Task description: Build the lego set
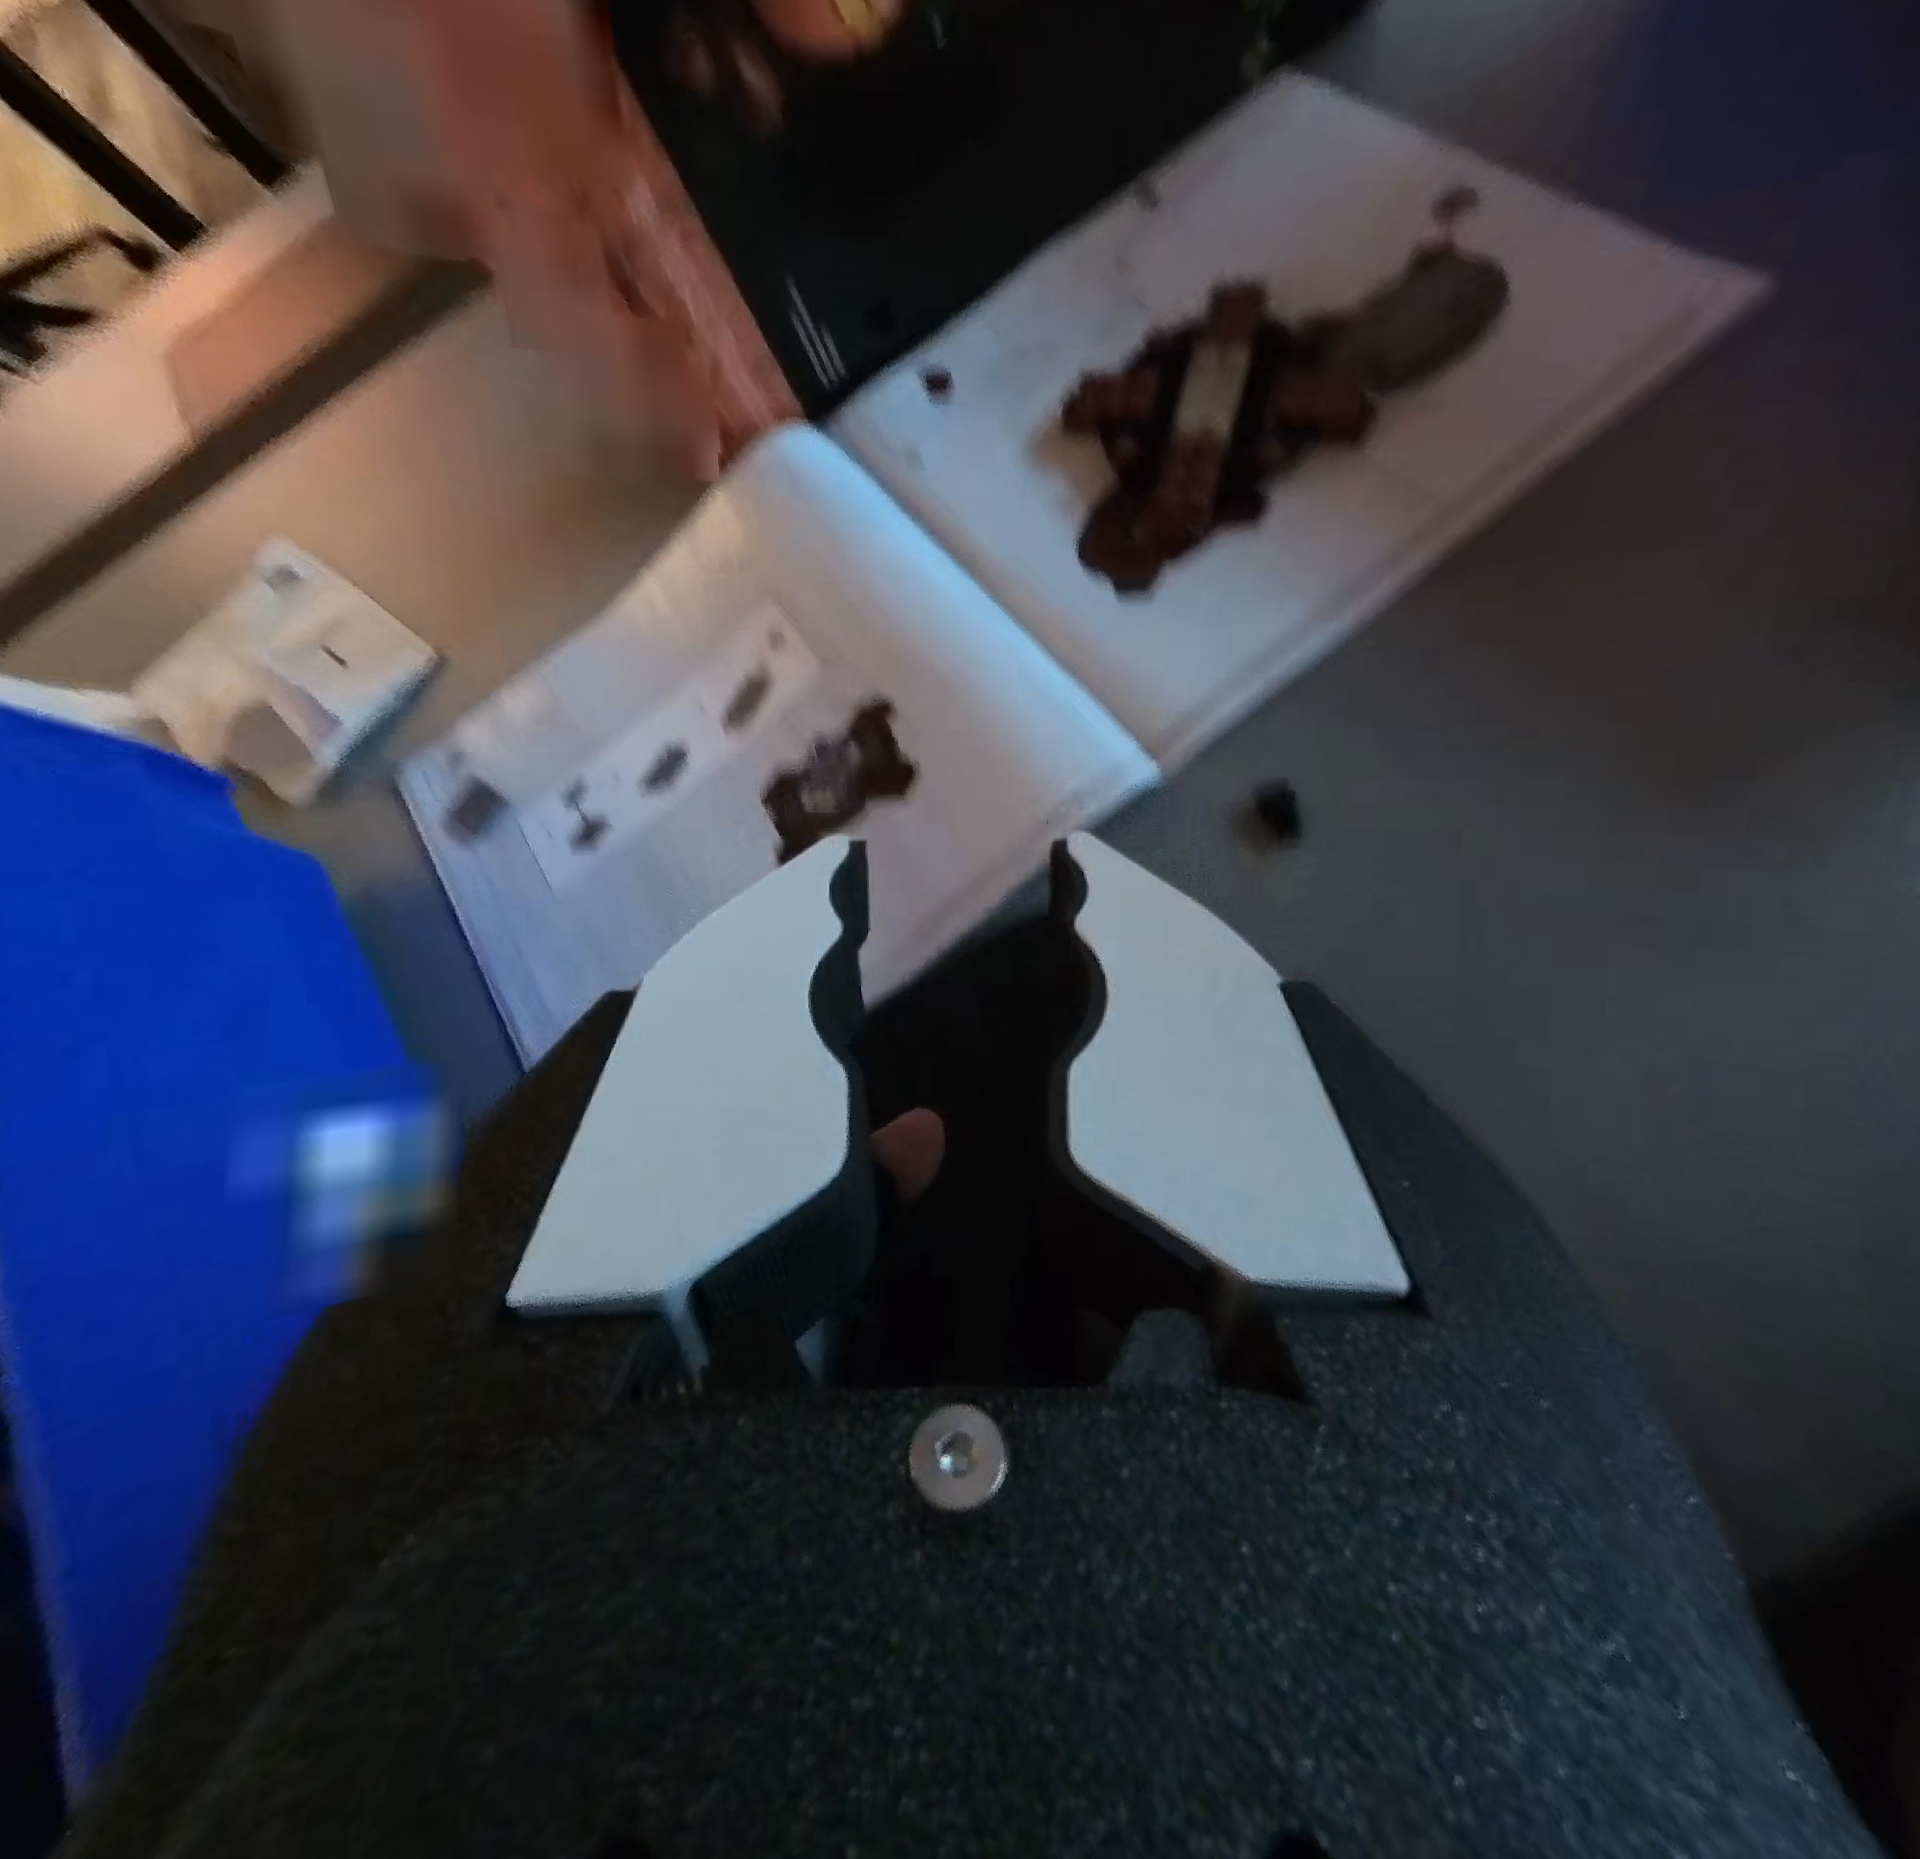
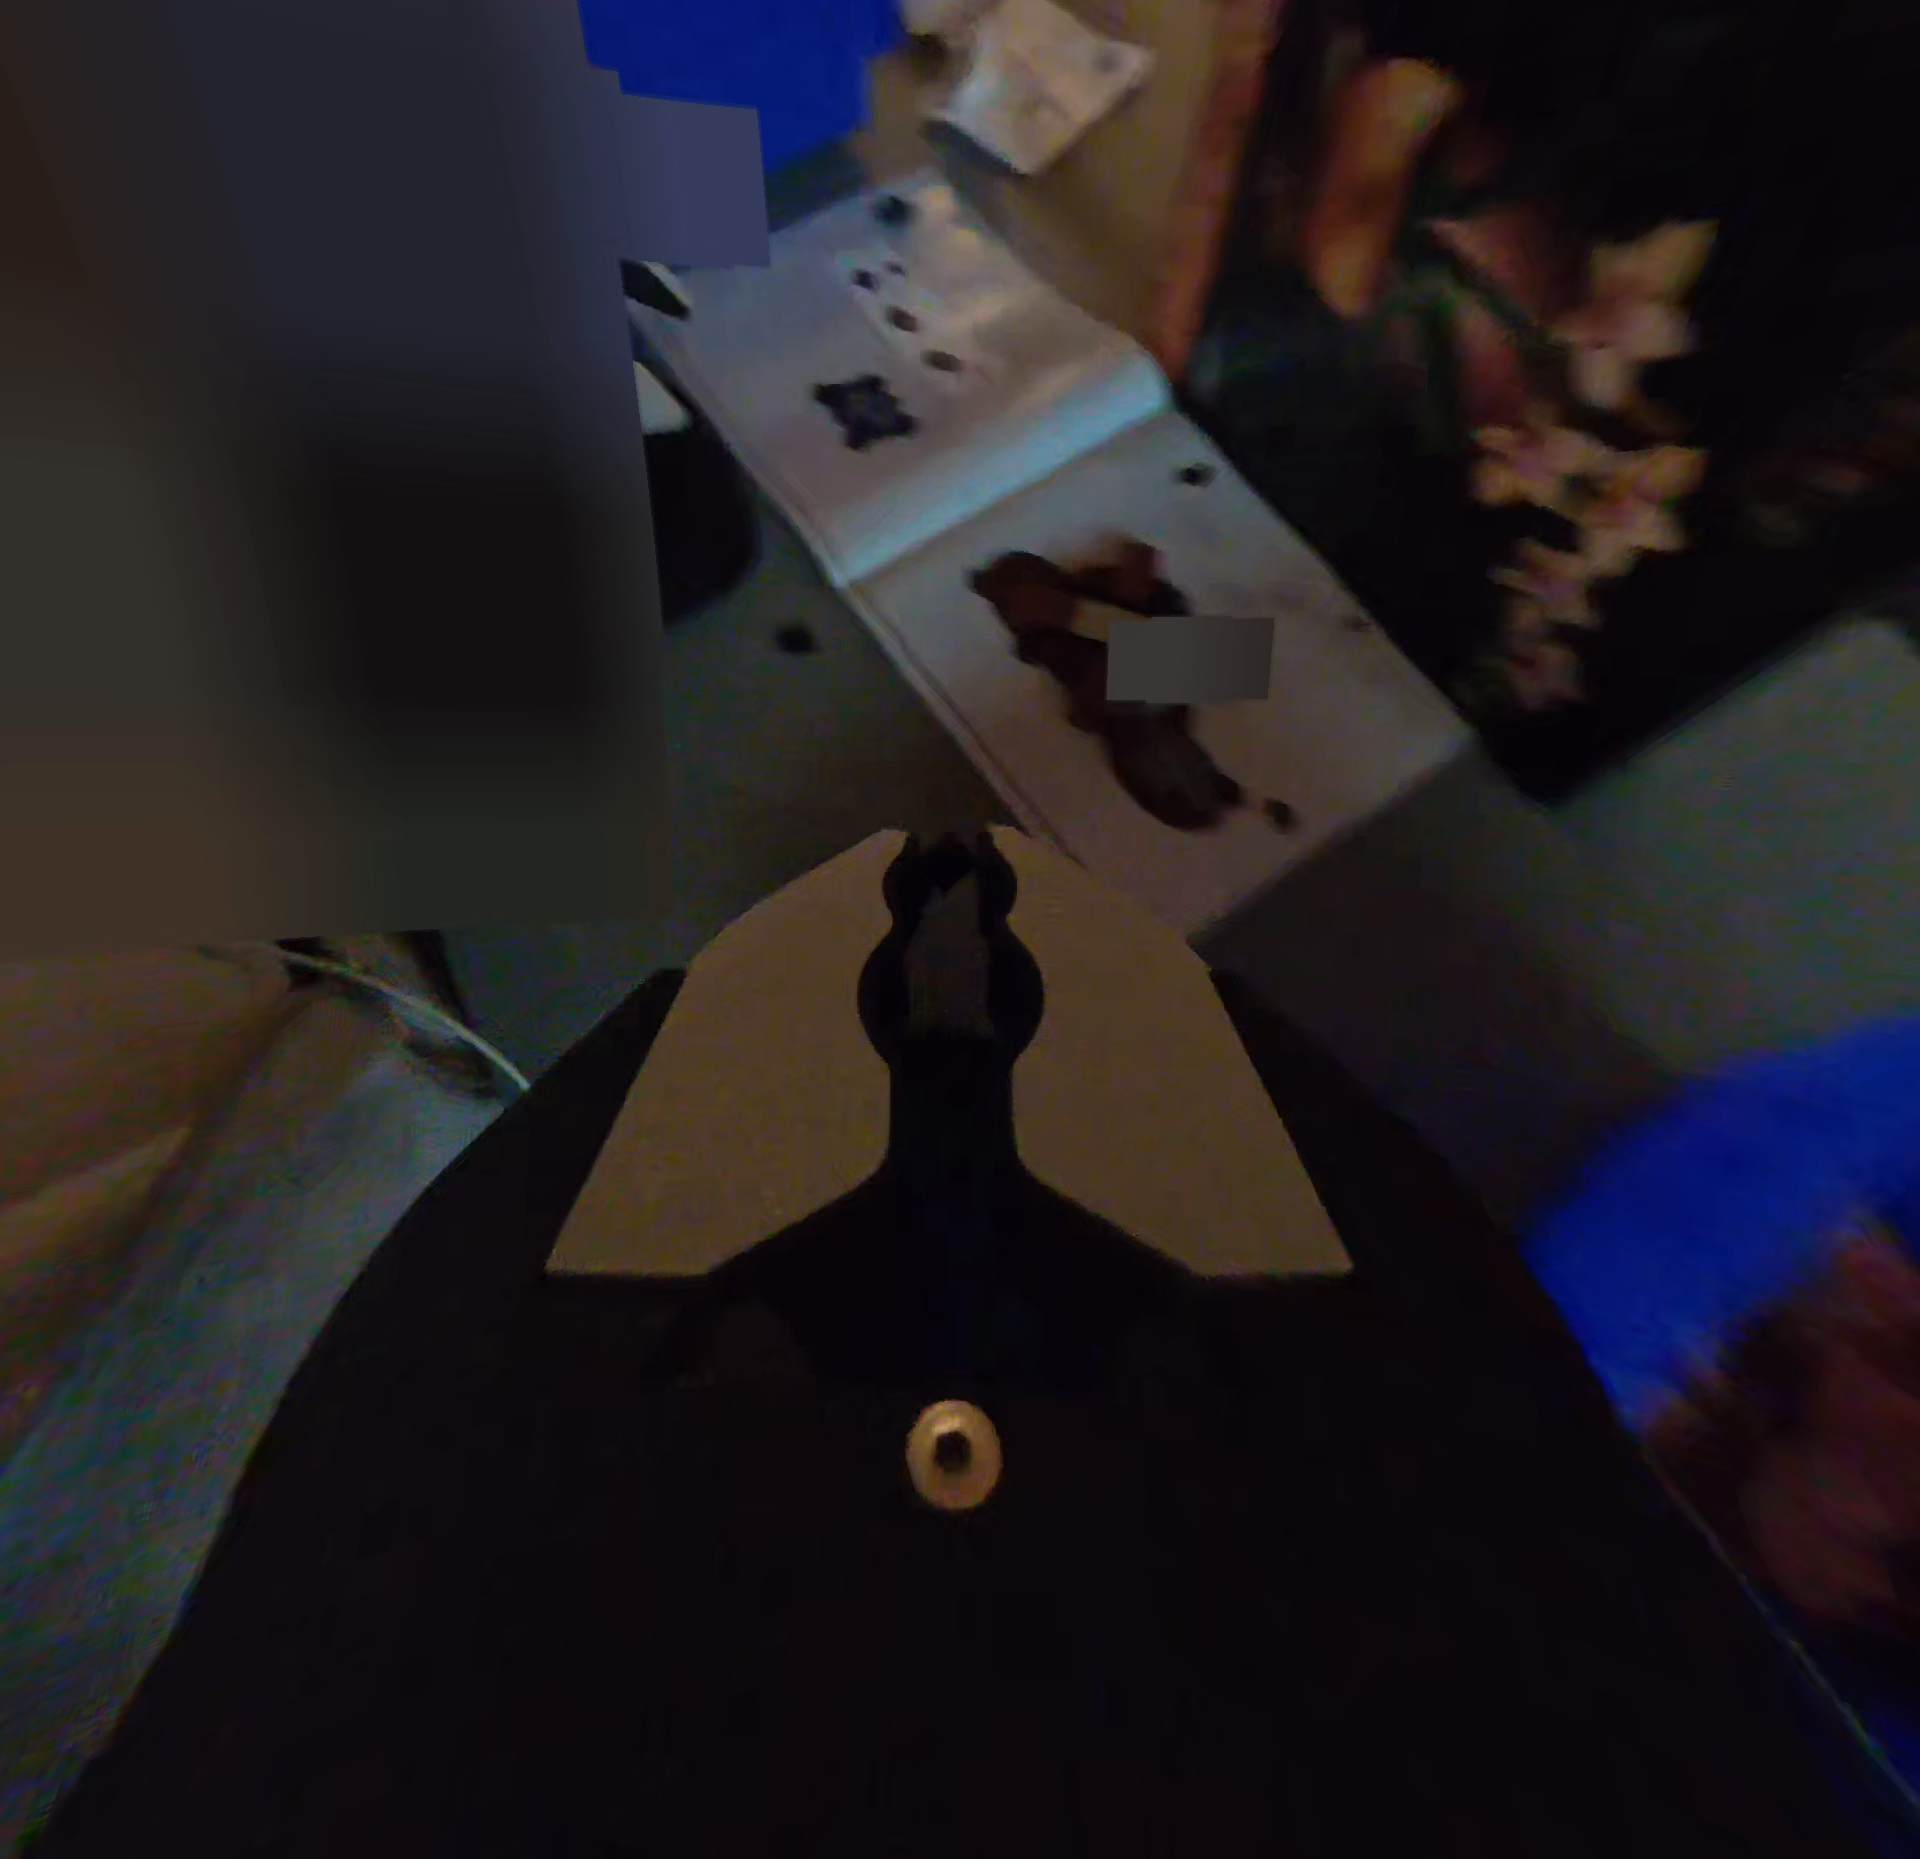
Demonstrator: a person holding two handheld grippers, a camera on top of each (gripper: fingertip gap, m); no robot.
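Fingers of my left gripper (image 1: 956, 848) stand apart, nothing between them, over the near edge of the open booklet (image 1: 935, 604) at 12 o'clock. A small dark piece (image 1: 1273, 810) lies on the grey table (image 1: 1558, 874) at 2 o'clock. My right gripper (image 2: 948, 853) is nearly closed; I cannot tell whether it pinches anything. The pages look thin, light and floppy, so I would take hold at an edge.
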